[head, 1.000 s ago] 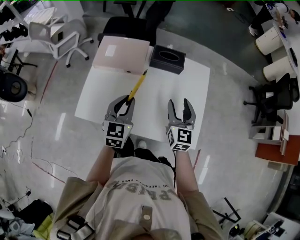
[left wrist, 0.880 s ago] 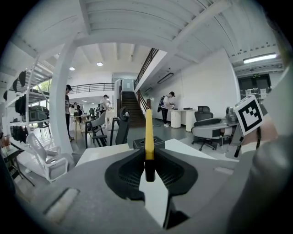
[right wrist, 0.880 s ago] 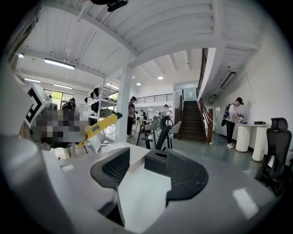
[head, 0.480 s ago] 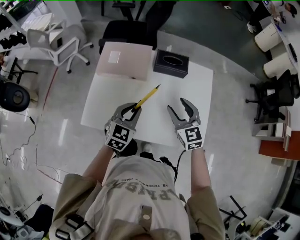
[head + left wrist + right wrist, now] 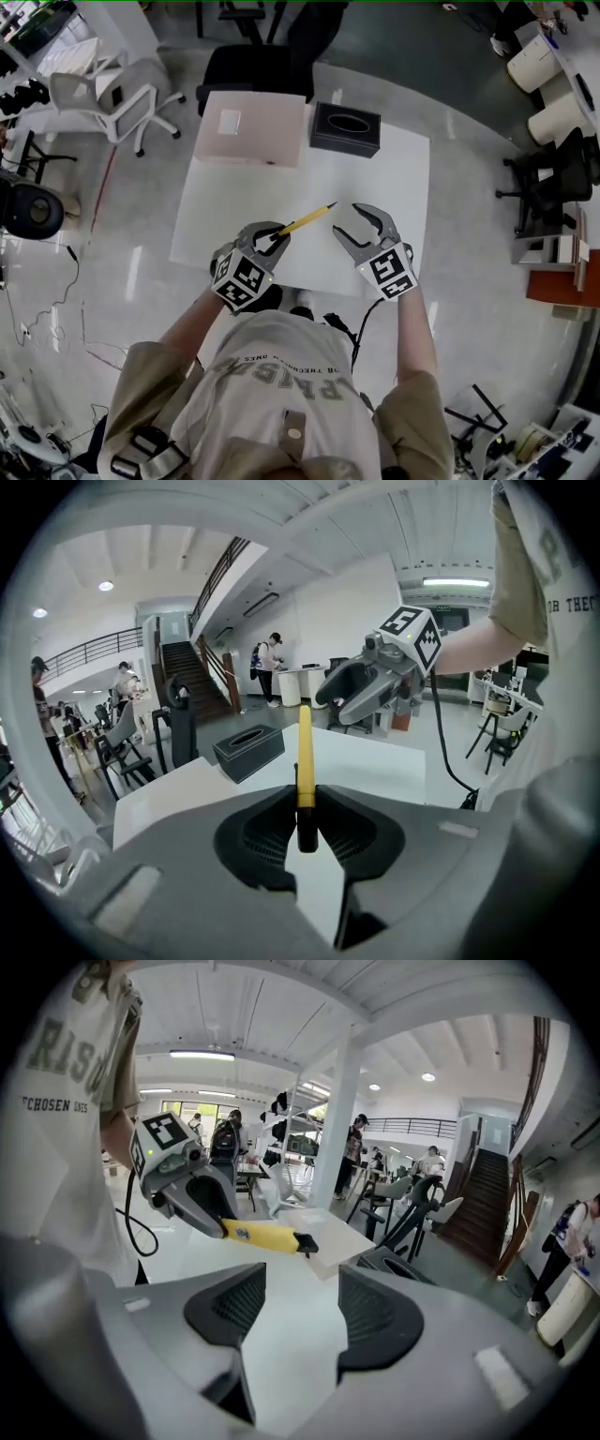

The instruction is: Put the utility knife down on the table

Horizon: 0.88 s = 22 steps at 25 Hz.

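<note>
The yellow utility knife (image 5: 306, 220) is clamped by its black rear end in my left gripper (image 5: 271, 235), which is shut on it. It slants up to the right over the white table (image 5: 394, 169), and its tip points towards my right gripper (image 5: 360, 225). In the left gripper view the knife (image 5: 305, 747) runs straight out from between the jaws. My right gripper stands open and empty near the table's front edge, a short way right of the knife tip. In the right gripper view the knife (image 5: 264, 1235) juts out of the left gripper (image 5: 214, 1211), with its dark tip above the tabletop.
A pink flat box (image 5: 251, 127) and a black tissue box (image 5: 345, 129) lie along the table's far edge. A black chair (image 5: 253, 61) stands behind the table and a white chair (image 5: 103, 94) to the left. More chairs and furniture stand at the right.
Both grippers have dropped towards the table's near edge and rolled. The knife has swung from pointing away to slanting right. The right gripper has shifted right.
</note>
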Motion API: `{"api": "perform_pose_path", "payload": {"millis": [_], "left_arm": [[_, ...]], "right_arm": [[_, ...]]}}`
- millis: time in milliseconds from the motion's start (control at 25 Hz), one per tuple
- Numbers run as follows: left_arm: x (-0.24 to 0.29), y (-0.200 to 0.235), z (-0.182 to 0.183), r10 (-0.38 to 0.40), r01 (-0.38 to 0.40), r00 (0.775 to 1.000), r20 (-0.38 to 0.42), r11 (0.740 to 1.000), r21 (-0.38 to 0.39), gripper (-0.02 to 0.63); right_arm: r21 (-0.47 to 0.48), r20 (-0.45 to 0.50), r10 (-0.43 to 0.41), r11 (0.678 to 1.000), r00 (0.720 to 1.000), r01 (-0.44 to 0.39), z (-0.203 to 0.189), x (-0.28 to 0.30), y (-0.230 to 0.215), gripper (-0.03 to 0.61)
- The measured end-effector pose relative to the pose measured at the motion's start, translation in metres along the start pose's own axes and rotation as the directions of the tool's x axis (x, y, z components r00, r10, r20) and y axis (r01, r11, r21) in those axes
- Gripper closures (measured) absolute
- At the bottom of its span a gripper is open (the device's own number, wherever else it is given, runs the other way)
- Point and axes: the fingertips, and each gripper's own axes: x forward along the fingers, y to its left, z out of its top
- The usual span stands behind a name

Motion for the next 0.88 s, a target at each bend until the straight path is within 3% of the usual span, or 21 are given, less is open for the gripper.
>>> {"api": "perform_pose_path", "payload": {"millis": [200, 360, 520, 880], "left_arm": [[0.004, -0.009, -0.012, -0.087, 0.089, 0.995, -0.042, 0.994, 0.067, 0.54], [0.004, -0.018, -0.022, -0.149, 0.159, 0.985, -0.087, 0.979, 0.123, 0.54], [0.004, -0.031, -0.031, -0.234, 0.253, 0.963, -0.137, 0.956, 0.15, 0.54], [0.005, -0.051, -0.051, -0.325, 0.376, 0.915, -0.24, 0.902, 0.214, 0.54]], "right_arm": [[-0.032, -0.1, 0.028, 0.999, 0.995, -0.031, -0.02, 0.006, 0.01, 0.34], [-0.08, -0.176, 0.116, 0.988, 0.978, -0.131, -0.03, 0.01, 0.029, 0.34], [-0.11, -0.293, 0.211, 0.962, 0.933, -0.252, -0.046, 0.012, 0.05, 0.345], [-0.146, -0.411, 0.34, 0.891, 0.846, -0.429, -0.057, 0.015, 0.093, 0.396]]}}
